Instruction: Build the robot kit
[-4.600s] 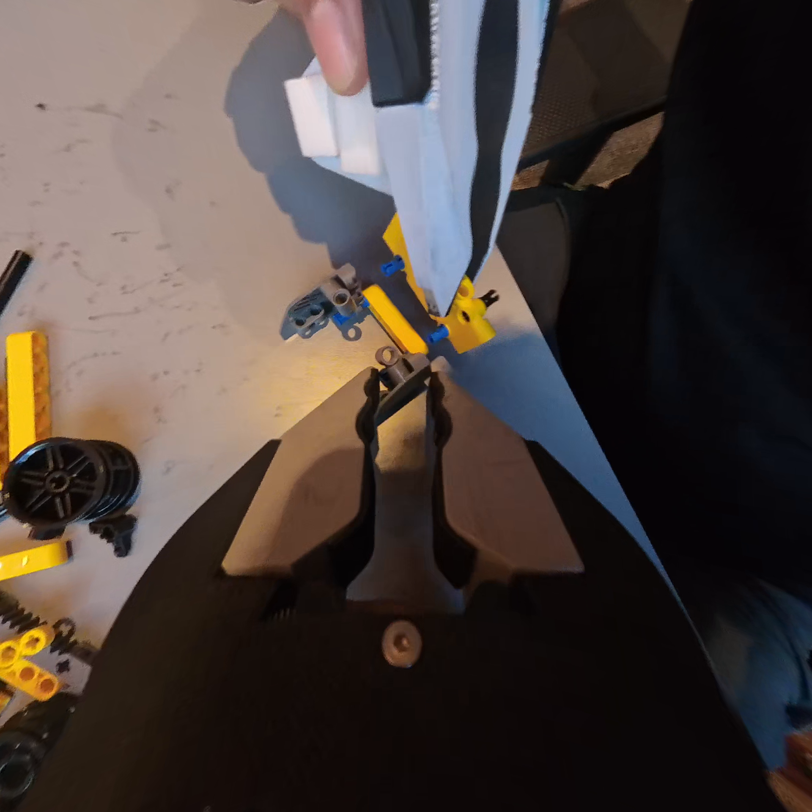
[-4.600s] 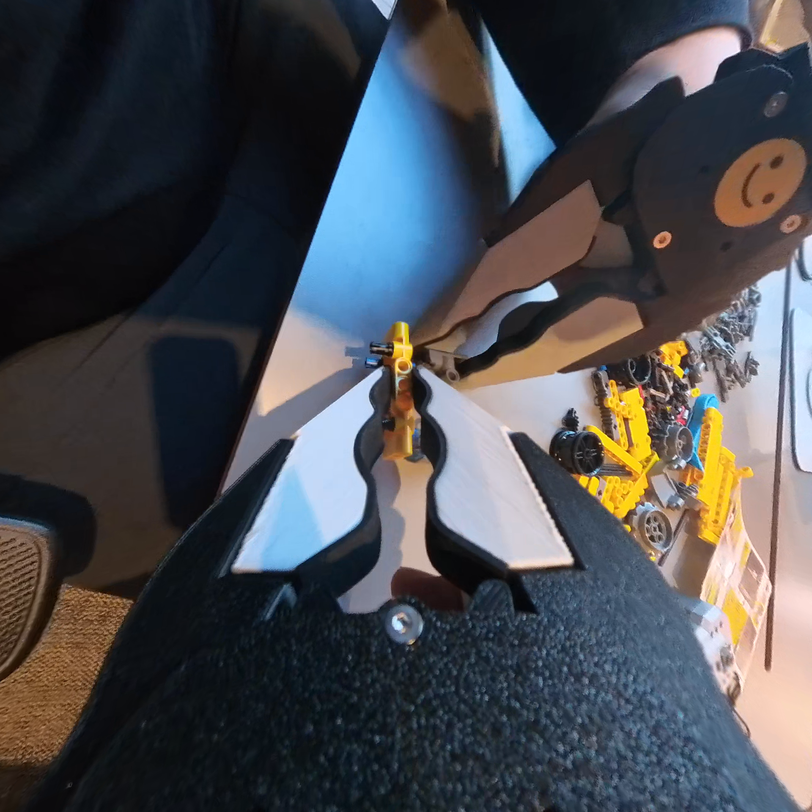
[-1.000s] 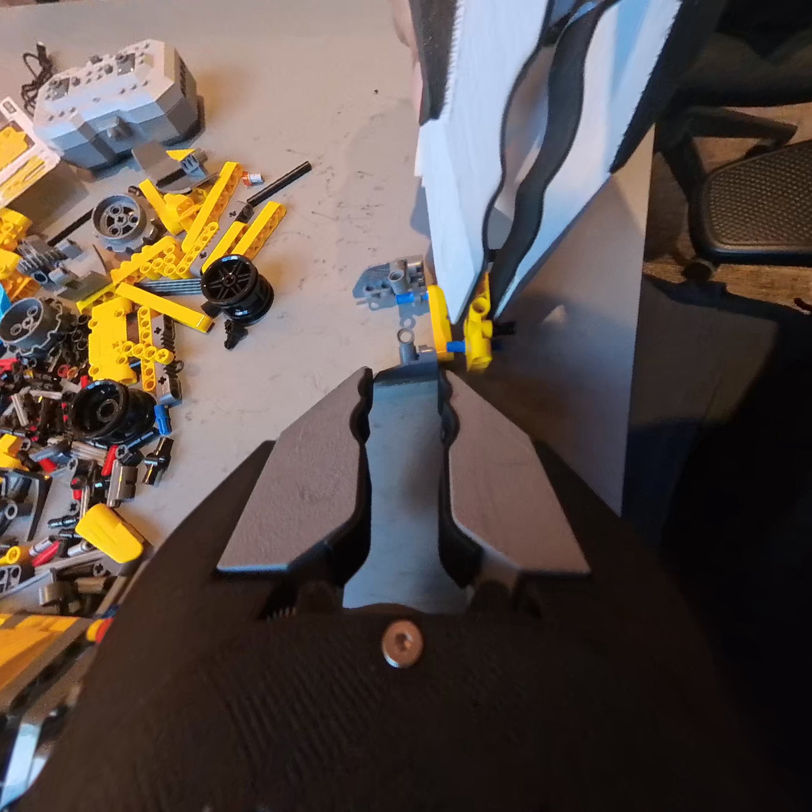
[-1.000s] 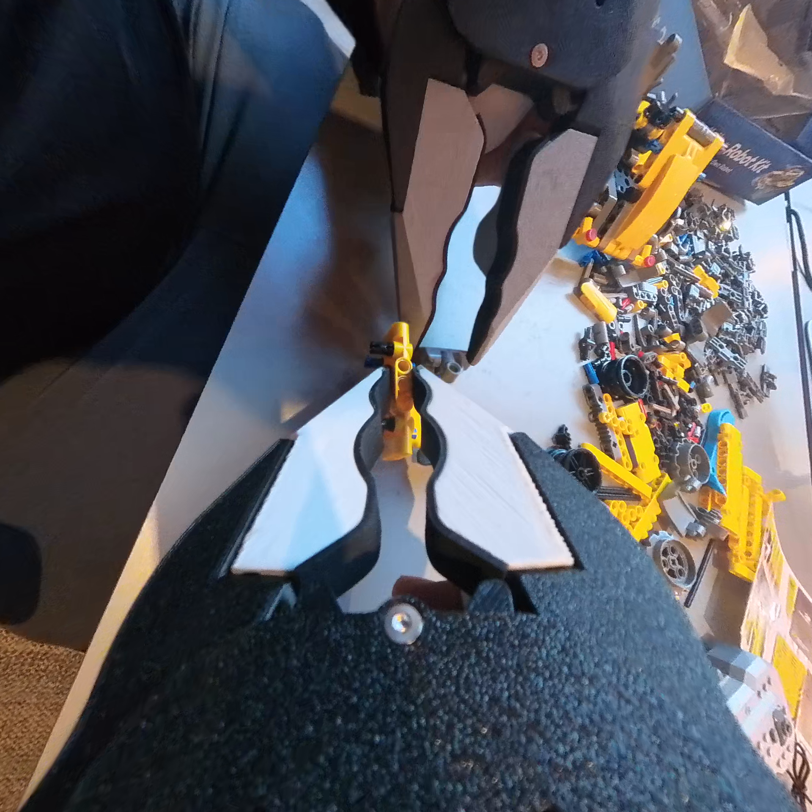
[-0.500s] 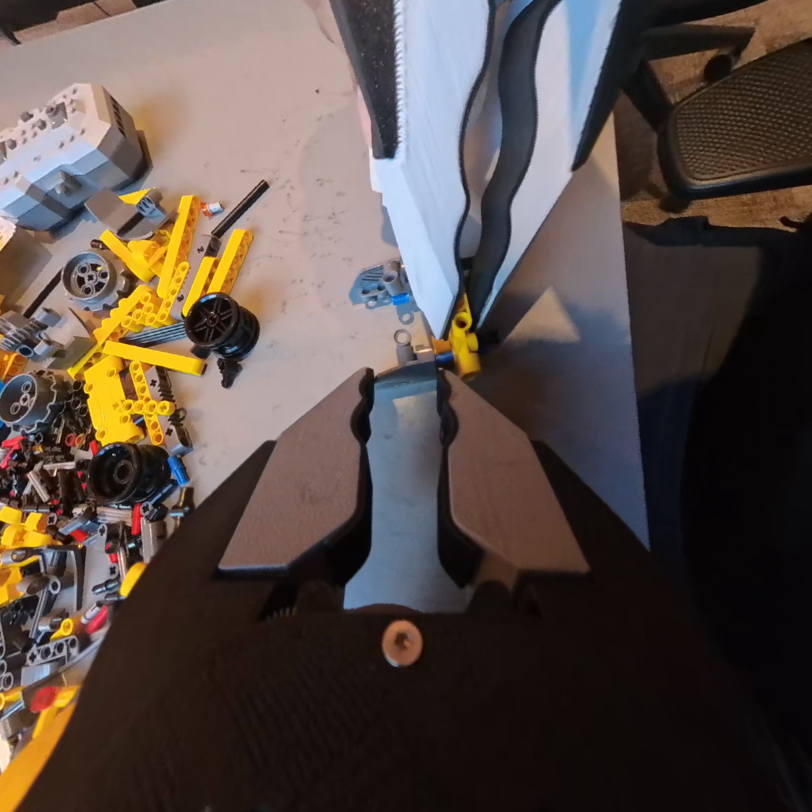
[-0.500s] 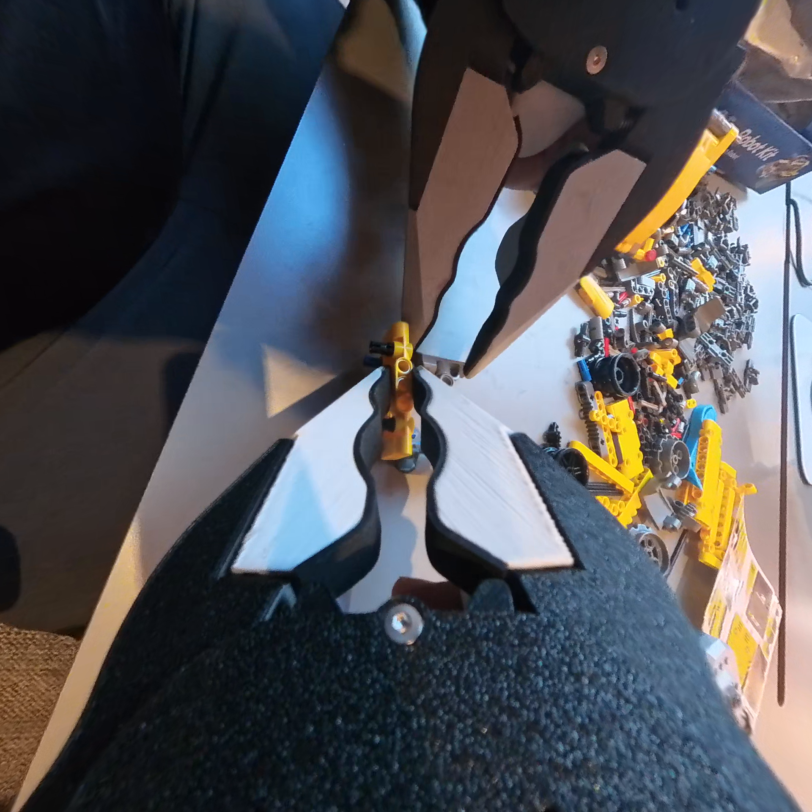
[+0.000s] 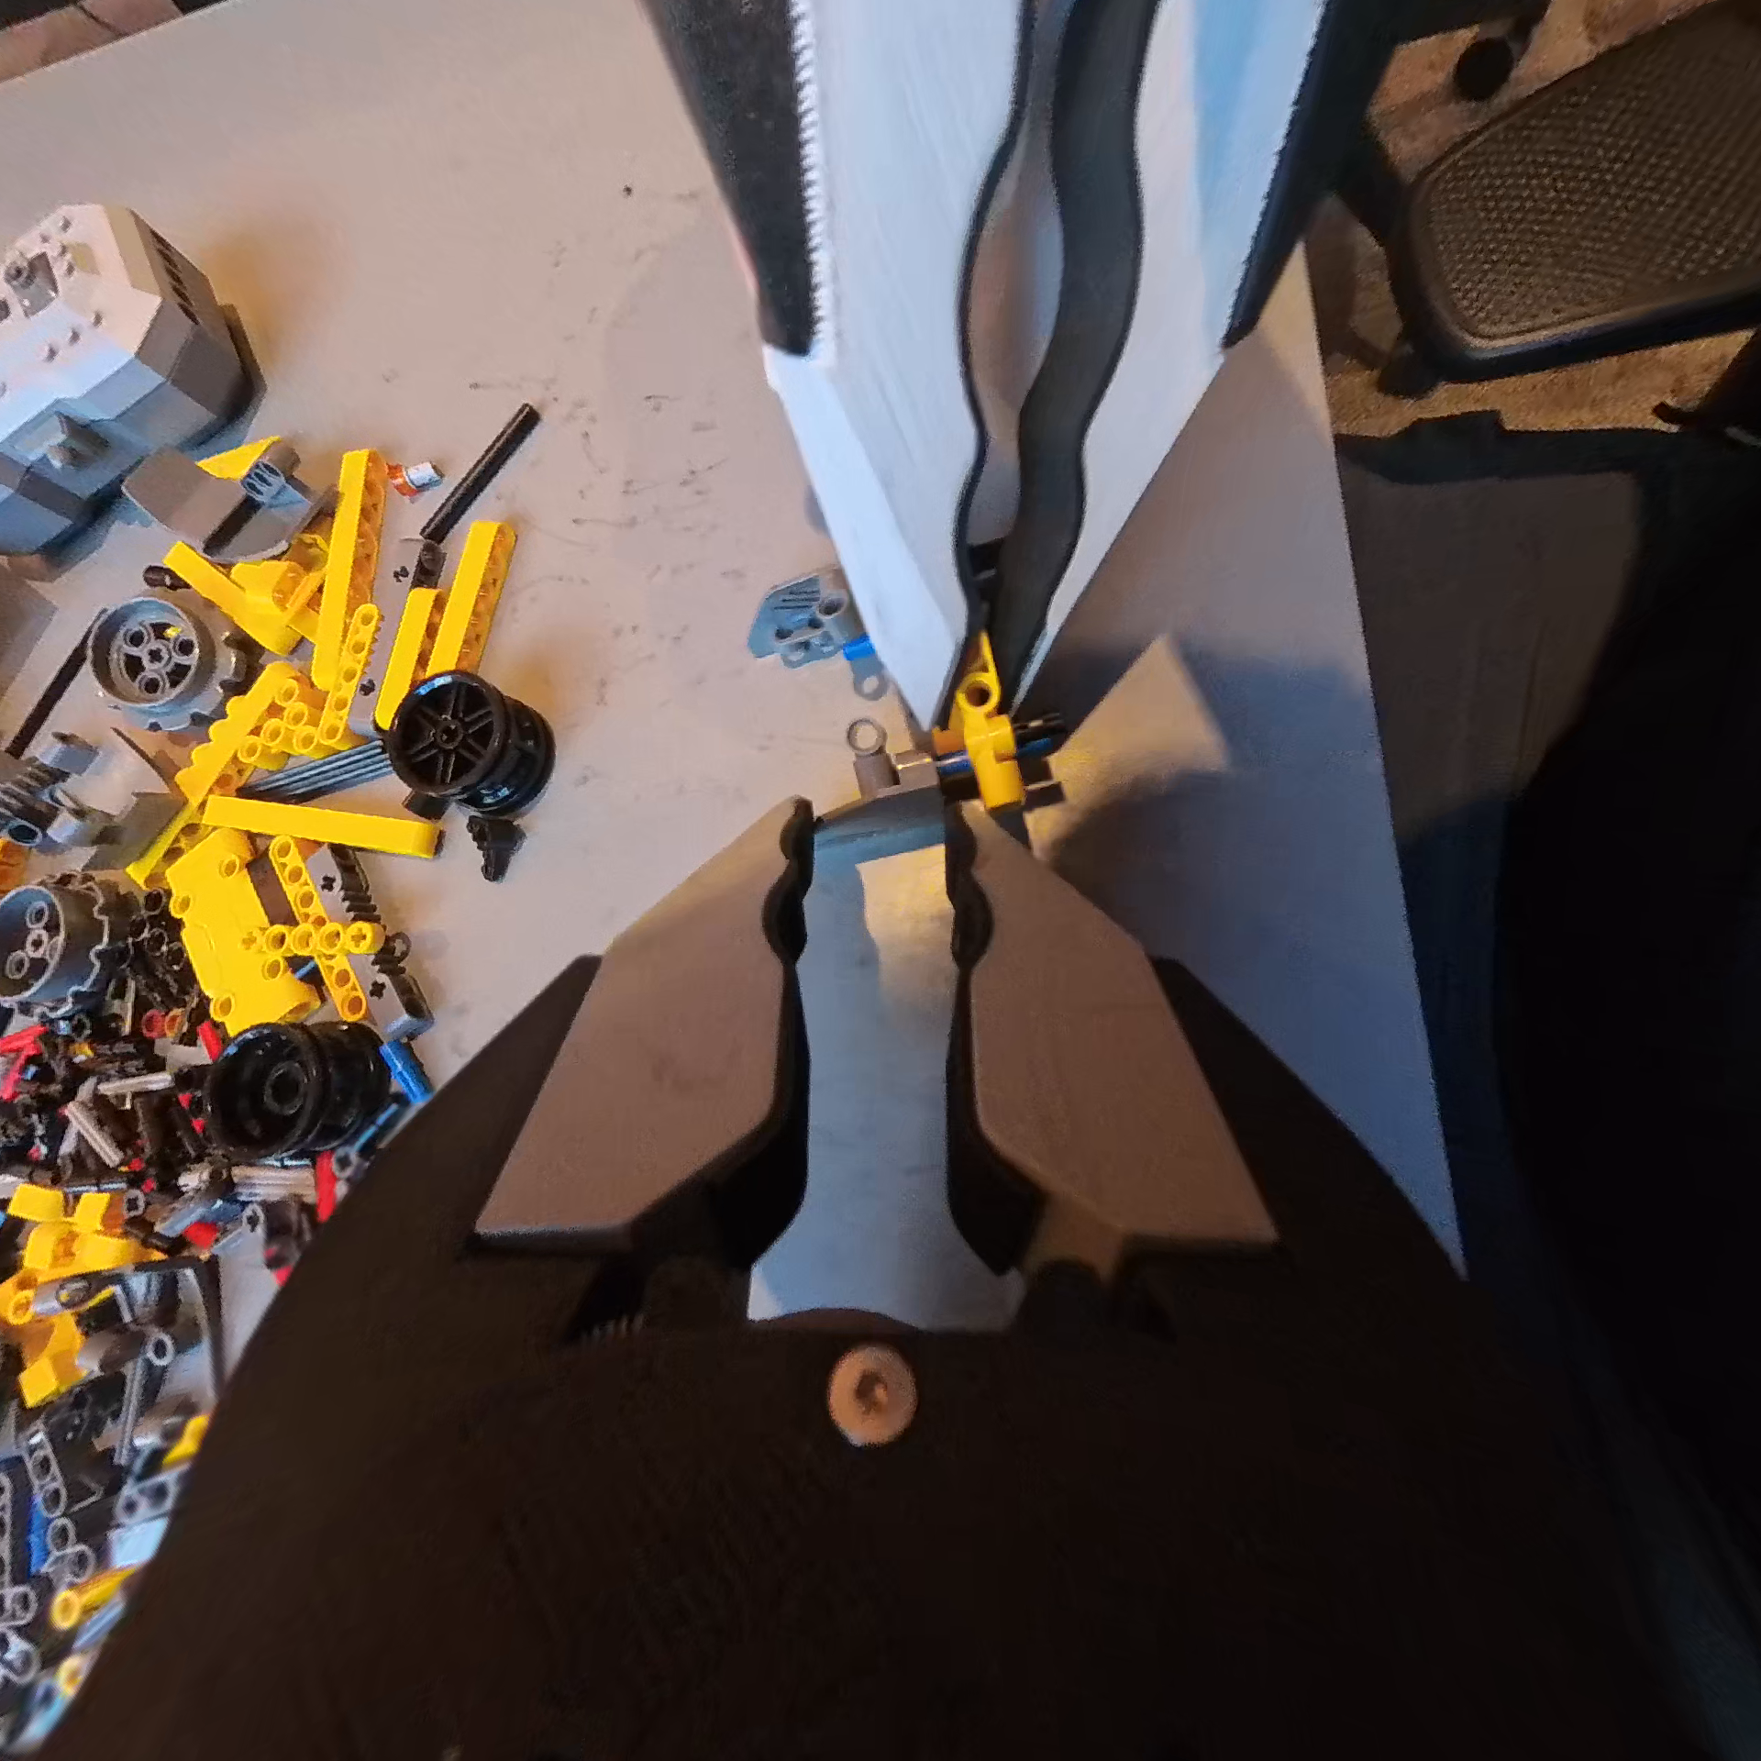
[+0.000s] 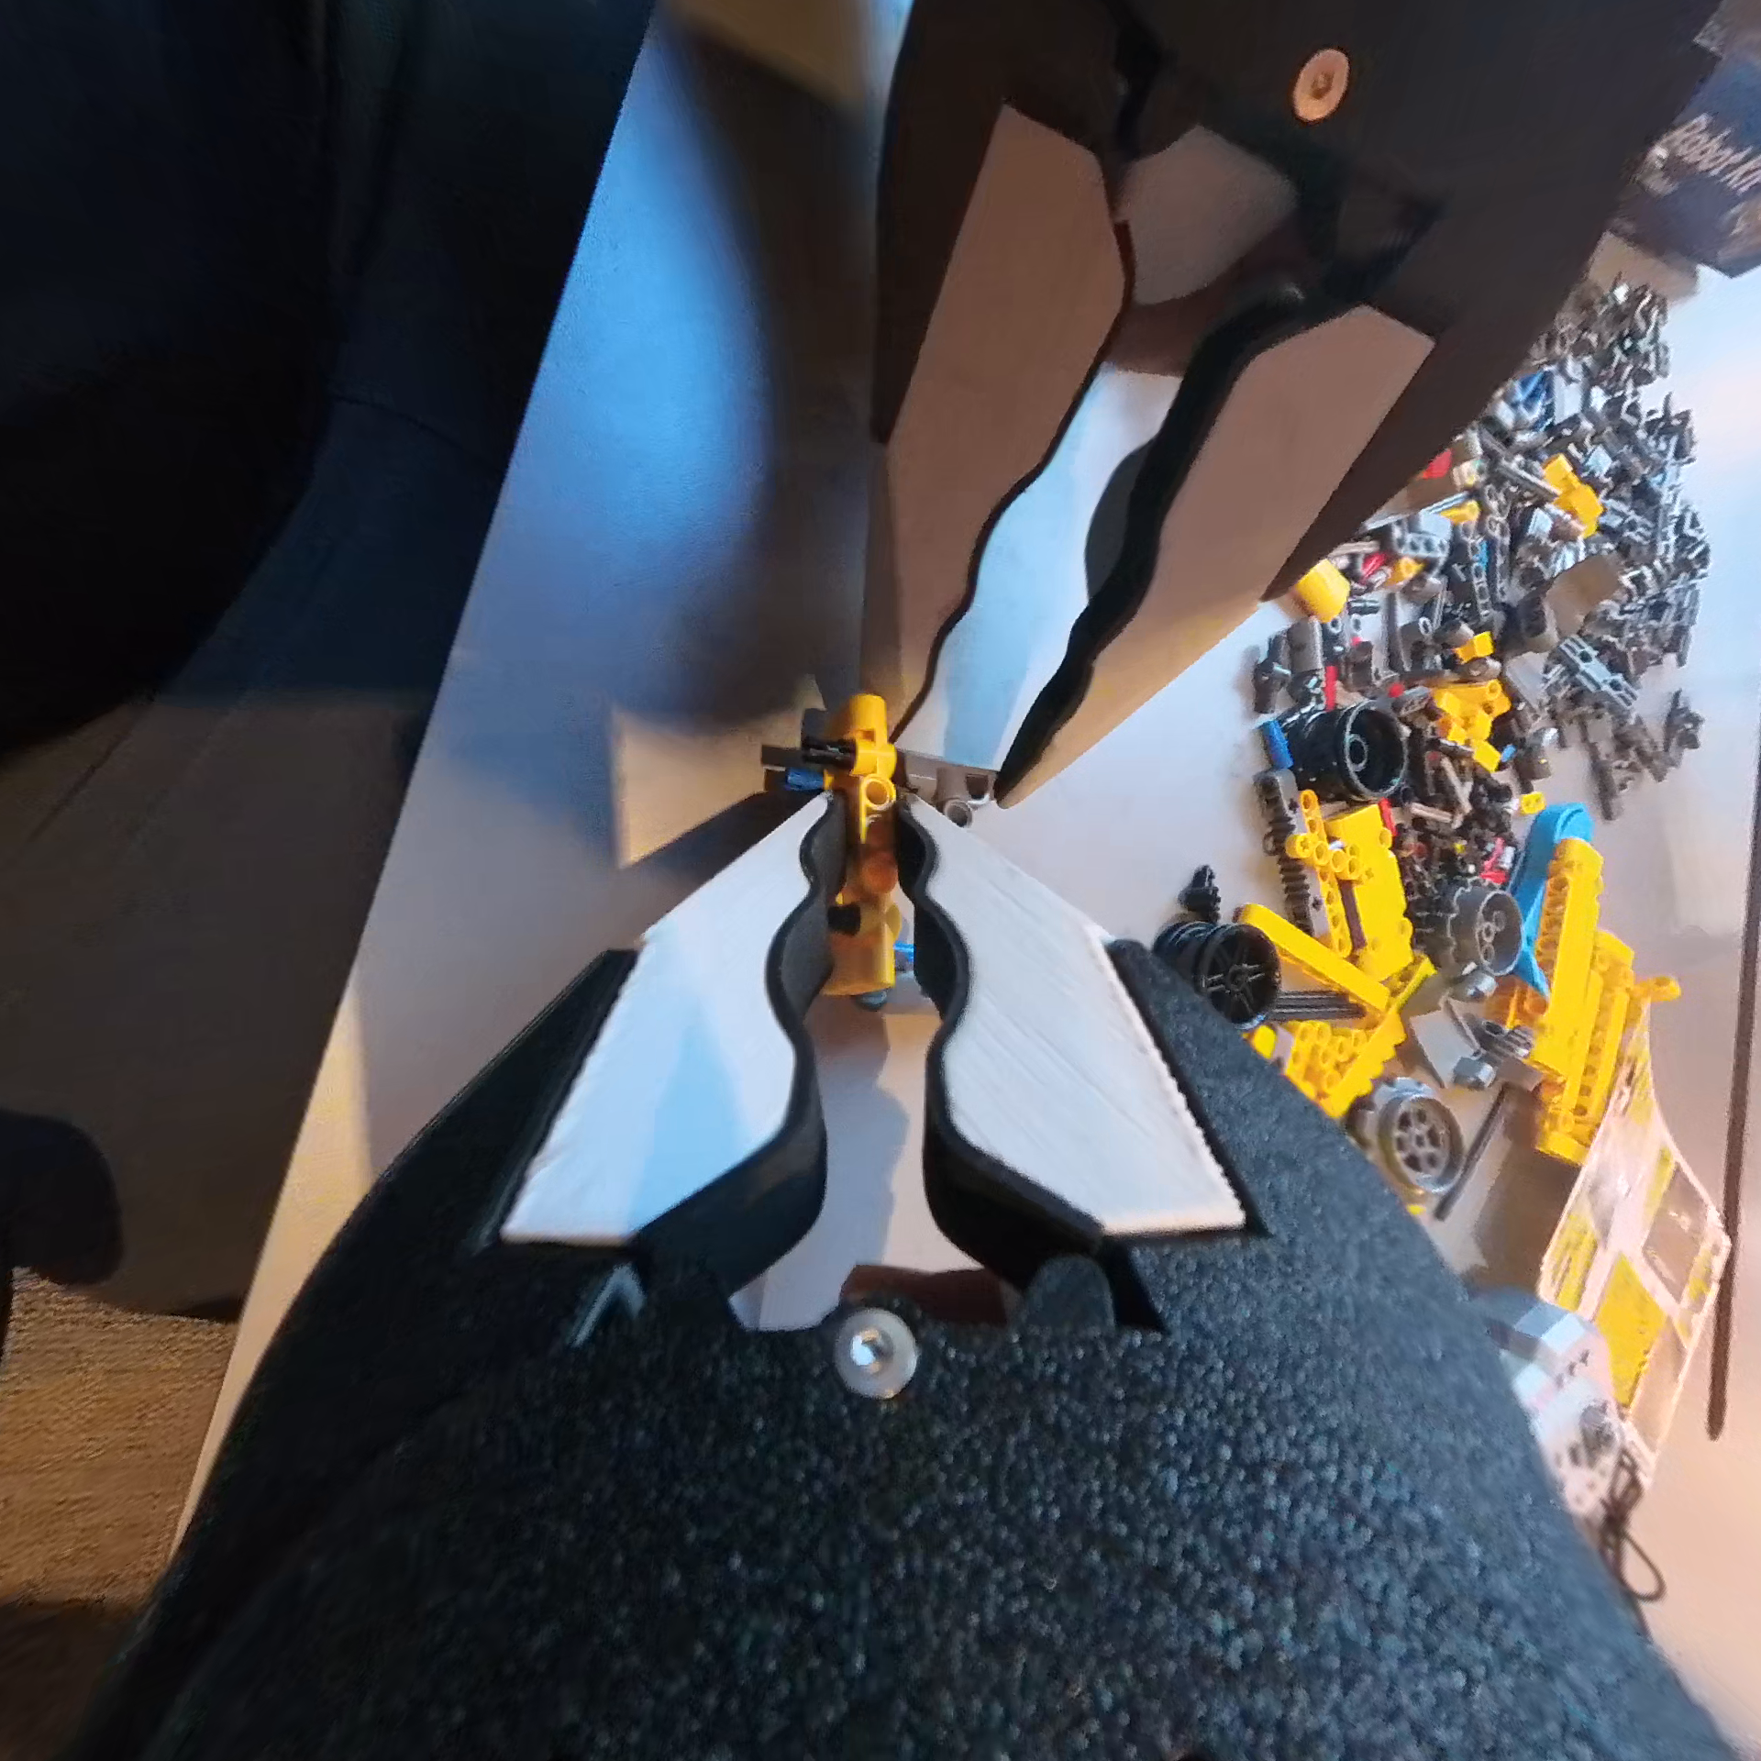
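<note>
My right gripper (image 8: 867, 819) is shut on a small yellow assembly (image 8: 862, 915) with black and blue pins, held just above the table near its edge. It also shows in the left wrist view (image 7: 981, 667) as white fingers coming down from the top, with the yellow assembly (image 7: 986, 753) at their tips. My left gripper (image 7: 881, 829) is shut on a small grey piece (image 7: 896, 777), whose far end touches the yellow assembly at a blue pin. In the right wrist view the left gripper (image 8: 958, 762) comes in from above, with the grey piece (image 8: 948, 779) between its tips.
A pile of loose yellow, black and grey parts (image 7: 238, 858) with black wheels (image 7: 467, 734) lies left, beside a grey motor block (image 7: 95, 314). A small grey-blue part (image 7: 800, 619) sits by the white fingers. The table edge (image 7: 1372, 858) runs right, a mesh chair (image 7: 1572, 191) beyond. My left and right fingertips are right by each other.
The right gripper has turned the yellow assembly edge-on to the left view. The left gripper has brought the grey piece up until it meets the assembly.
</note>
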### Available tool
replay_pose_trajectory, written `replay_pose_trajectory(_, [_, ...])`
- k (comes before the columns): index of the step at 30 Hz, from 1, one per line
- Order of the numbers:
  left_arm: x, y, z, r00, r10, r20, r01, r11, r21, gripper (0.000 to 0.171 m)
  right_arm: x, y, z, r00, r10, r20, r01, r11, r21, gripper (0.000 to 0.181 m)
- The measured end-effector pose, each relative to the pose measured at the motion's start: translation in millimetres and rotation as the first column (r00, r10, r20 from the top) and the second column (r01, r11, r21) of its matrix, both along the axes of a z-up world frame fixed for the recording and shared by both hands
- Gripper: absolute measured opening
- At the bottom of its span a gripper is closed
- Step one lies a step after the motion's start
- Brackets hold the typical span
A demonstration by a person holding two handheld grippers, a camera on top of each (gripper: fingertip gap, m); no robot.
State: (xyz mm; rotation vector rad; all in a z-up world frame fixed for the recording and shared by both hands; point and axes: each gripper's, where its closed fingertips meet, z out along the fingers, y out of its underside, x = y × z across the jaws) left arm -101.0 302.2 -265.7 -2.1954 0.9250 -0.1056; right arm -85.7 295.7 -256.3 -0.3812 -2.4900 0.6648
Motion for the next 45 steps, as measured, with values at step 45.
replay_pose_trajectory(45, [1.3, 4.1, 4.7, 0.970, -0.139, 0.198, 0.153, 0.987, -0.056, 0.003, -2.5, 14.7, 0.6, 0.996, 0.050, -0.076, -0.038, 0.988, 0.146, 0.009])
